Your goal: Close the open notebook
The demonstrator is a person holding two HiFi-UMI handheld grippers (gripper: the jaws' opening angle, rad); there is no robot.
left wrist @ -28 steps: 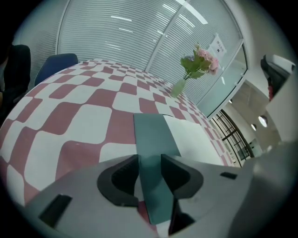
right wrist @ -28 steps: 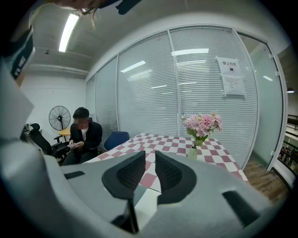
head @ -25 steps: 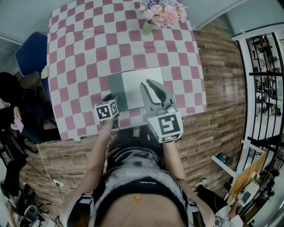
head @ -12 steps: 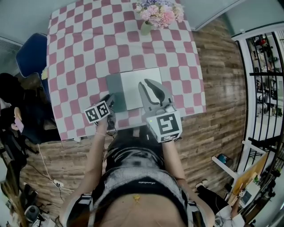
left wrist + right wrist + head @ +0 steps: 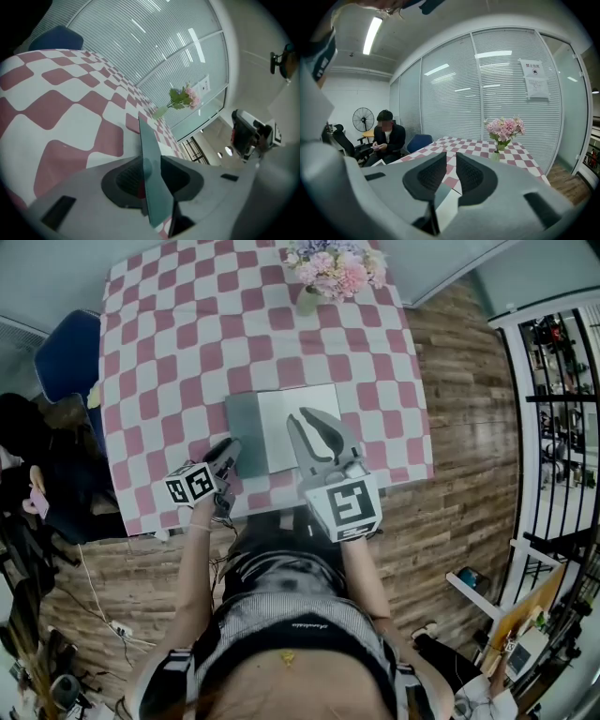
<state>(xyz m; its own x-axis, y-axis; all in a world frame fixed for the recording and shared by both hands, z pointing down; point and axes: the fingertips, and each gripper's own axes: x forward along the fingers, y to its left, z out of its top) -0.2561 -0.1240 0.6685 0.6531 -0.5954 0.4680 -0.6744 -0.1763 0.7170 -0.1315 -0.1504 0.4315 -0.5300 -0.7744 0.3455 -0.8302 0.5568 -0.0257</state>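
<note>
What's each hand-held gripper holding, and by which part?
The left hand-held gripper grips the notebook's green cover by its near edge; its jaws have just been closing on it. The right hand-held gripper holds nothing.

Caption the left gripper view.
Left gripper, jaws just closing, holds the notebook cover tilted up over the checkered table.

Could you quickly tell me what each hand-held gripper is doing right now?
Left hand-held gripper: just closing, gripping the notebook cover.
Right hand-held gripper: jaws slightly apart, empty.

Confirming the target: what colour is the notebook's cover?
Muted teal cover, clearest in the left gripper view.
</note>
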